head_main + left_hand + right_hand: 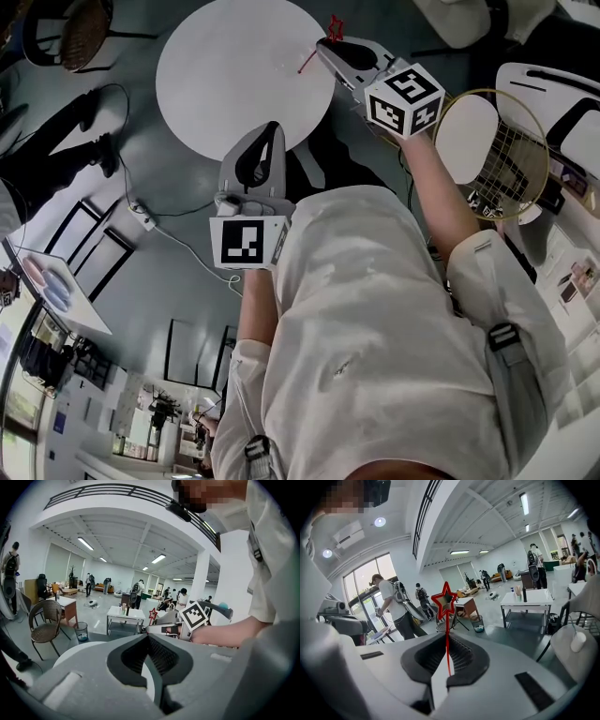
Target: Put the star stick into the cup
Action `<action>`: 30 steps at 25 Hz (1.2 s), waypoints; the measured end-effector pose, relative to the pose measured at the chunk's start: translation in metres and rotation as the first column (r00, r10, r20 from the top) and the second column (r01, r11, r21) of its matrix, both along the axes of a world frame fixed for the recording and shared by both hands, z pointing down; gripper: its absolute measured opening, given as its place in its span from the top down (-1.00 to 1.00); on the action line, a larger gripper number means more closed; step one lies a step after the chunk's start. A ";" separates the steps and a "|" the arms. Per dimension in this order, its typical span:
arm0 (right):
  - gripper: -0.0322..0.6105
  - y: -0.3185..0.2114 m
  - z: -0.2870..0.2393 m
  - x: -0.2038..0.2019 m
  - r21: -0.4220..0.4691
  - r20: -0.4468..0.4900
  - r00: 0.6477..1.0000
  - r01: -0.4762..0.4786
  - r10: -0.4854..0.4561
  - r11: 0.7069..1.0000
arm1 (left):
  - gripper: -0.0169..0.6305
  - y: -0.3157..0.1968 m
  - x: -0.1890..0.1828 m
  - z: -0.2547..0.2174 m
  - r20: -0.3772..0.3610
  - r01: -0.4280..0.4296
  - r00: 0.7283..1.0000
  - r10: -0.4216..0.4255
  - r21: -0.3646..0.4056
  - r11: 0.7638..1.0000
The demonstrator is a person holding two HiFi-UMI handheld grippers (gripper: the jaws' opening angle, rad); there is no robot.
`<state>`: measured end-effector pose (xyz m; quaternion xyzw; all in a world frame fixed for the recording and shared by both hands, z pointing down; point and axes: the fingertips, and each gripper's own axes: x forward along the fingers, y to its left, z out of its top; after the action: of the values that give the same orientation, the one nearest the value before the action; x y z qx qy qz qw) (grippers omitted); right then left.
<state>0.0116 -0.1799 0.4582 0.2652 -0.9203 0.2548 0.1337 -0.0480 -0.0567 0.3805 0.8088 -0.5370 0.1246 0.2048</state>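
The star stick [444, 601] is a thin red rod topped by a red outlined star. My right gripper [446, 638] is shut on the rod, and the star stands up beyond the jaw tips. In the head view the right gripper [328, 44] is held over the right rim of the round white table [225, 66], with the star stick [333, 26] poking out of it. My left gripper [272, 129] is shut with nothing in it, low at the table's near edge. From the left gripper [149, 637] view, the right gripper [151, 629] and star stick [152, 614] are ahead. No cup shows in any view.
A round wire-mesh frame [511, 155] and a white chair [562, 94] stand to the right. A power strip and cables [141, 214] lie on the floor at left. A wicker chair [44, 623], small white tables [124, 616] and several people fill the hall behind.
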 end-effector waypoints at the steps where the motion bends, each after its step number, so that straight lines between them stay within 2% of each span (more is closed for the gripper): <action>1: 0.82 0.000 0.004 -0.001 -0.004 -0.006 1.000 0.000 0.000 1.000 | 0.92 0.000 -0.001 0.002 0.008 -0.003 1.000 0.003 -0.005 1.000; 15: 0.82 -0.005 0.047 -0.007 -0.051 -0.060 0.998 -0.022 0.019 0.998 | 0.92 -0.001 -0.008 0.018 0.022 -0.030 0.999 0.031 -0.045 0.999; 30: 0.82 0.001 0.087 -0.017 -0.113 -0.130 0.991 -0.001 -0.014 0.994 | 0.92 0.001 -0.011 0.026 -0.011 -0.040 0.999 0.039 -0.061 0.997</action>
<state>-0.0050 -0.1786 0.5456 0.2703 -0.8946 0.2879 0.2093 -0.0585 -0.0555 0.4068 0.8132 -0.5159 0.1410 0.2295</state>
